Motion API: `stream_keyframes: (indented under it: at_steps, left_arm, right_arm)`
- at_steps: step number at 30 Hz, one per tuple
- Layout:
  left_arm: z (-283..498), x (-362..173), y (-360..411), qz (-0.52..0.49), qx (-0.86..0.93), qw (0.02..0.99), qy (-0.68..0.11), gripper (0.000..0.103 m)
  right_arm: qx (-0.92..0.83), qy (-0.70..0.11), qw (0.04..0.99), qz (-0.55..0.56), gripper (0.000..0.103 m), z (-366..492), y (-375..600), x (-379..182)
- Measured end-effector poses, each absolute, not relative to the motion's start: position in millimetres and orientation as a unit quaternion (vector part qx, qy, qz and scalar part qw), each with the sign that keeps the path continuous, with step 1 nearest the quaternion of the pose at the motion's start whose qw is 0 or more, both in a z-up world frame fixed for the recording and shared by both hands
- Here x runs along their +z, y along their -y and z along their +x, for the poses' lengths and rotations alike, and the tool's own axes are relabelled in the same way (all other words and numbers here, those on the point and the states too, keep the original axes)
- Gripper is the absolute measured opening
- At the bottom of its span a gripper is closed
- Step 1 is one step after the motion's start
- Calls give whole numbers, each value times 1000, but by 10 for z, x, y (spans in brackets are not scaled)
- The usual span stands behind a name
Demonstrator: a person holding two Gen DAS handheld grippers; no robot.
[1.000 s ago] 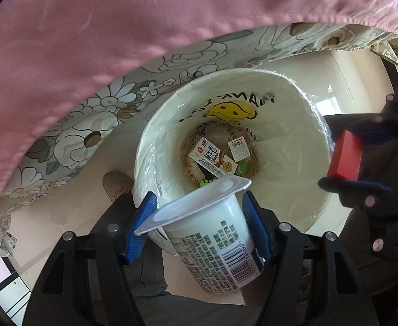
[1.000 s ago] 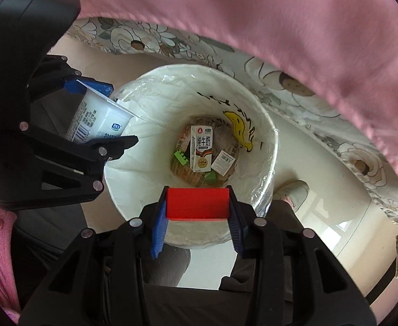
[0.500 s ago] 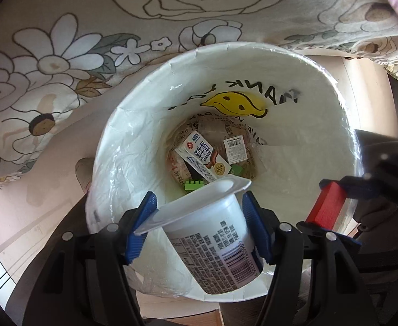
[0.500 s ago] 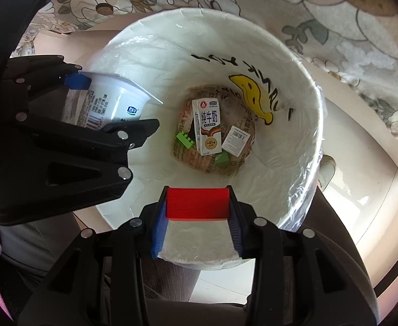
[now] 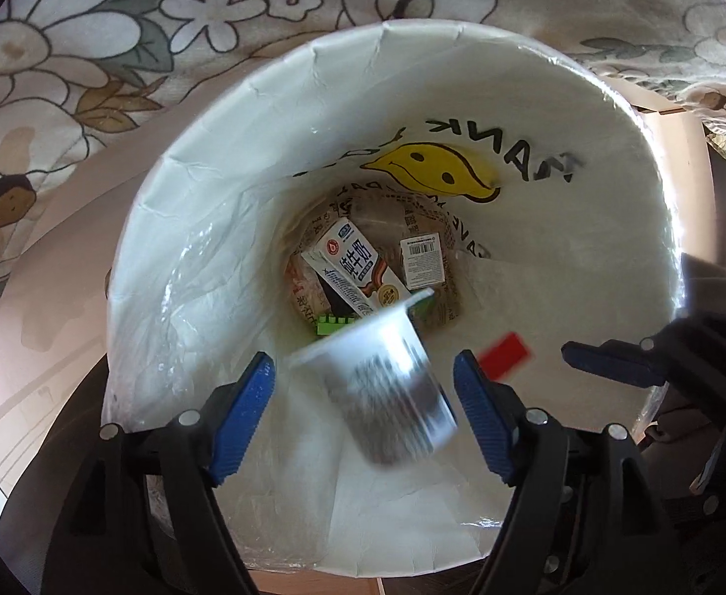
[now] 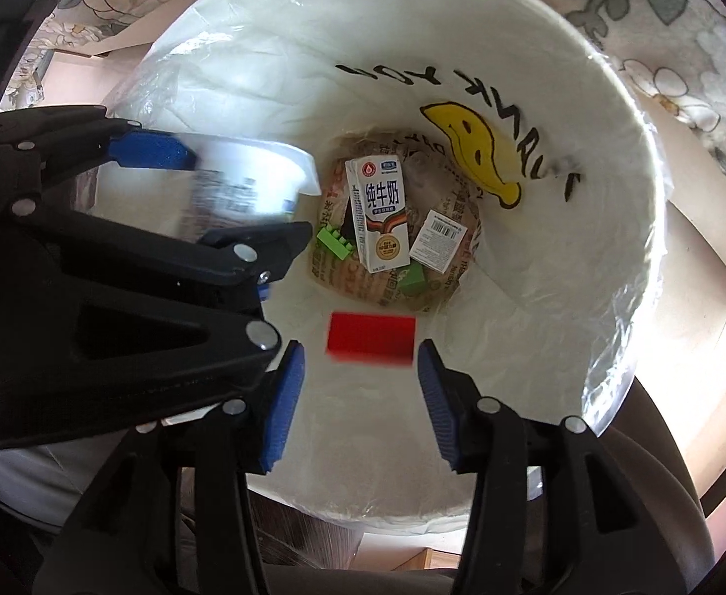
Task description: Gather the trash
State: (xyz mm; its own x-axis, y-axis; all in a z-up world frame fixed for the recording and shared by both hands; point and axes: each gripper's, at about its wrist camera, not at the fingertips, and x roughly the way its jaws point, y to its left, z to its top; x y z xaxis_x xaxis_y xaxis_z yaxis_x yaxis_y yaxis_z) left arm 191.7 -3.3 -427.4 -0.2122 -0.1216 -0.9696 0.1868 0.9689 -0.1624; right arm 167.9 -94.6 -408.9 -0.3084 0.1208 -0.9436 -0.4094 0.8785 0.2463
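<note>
L claw [image 5: 363, 396] jaws just opened, pads clear of blurred yogurt cup [image 5: 388, 391] betw them, cup loose over bin; R claw [image 6: 358, 396] jaws just opened too, red block [image 6: 370, 337] free just past tips; below in white lined bin [image 5: 204, 228]: milk carton [image 6: 378, 213], green bricks [image 6: 333, 243]

A thin, crinkled, glossy plastic liner [image 5: 204, 267] is seen in the bin; matt printed cloth [image 5: 90, 59] hangs beside; ribbed blue pads [image 6: 283, 406] look rubbery.
</note>
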Motion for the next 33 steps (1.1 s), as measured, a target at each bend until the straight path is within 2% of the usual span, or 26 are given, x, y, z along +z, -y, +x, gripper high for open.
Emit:
stream_keyframes:
  at_steps: [7, 17, 23, 33]
  left_arm:
    - [1905, -4270, 55, 26, -122, 626, -770, 80]
    - [1812, -3965, 18, 39, -118, 650, -750, 81]
    - [1752, -3363, -2, 81, -113, 710, -690, 81]
    - [1649, -2223, -132, 72, -96, 794, -595, 81]
  right_arm:
    - [224, -776, 585, -75, 56, 1698, 997, -4039]
    - [221, -764, 600, -84, 56, 1646, 1062, -3931]
    - [226, -738, 629, -88, 56, 1626, 1134, -3543]
    - [233, -656, 711, -95, 56, 1611, 1328, -2393]
